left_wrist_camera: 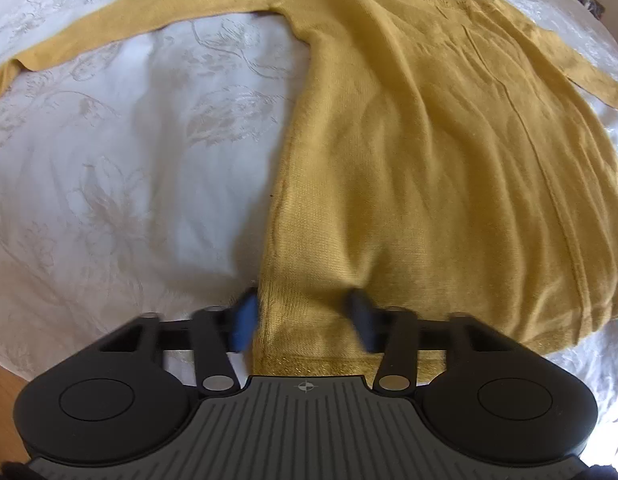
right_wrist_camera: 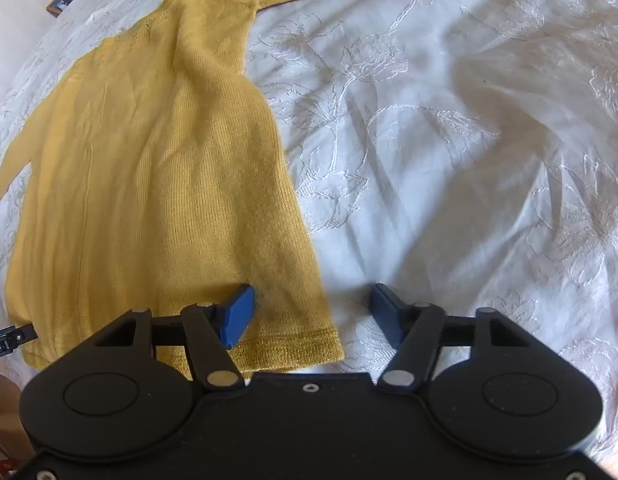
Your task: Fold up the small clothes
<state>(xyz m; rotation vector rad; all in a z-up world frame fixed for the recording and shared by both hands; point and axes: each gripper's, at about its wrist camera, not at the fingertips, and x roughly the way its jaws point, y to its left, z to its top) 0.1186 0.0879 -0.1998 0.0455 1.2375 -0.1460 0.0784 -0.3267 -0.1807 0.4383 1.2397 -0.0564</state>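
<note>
Sweater (left_wrist_camera: 429,160) flat on floral bedspread (left_wrist_camera: 129,200); both jaws released, straddling hem corners.

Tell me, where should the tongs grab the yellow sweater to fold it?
Probably at the two bottom corners of the yellow sweater, coming down from above at the near hem. It lies flat on the white bedspread, sleeves spread, so the corners are the easiest edges. The left tongs straddle one corner, the right tongs the other.
</note>
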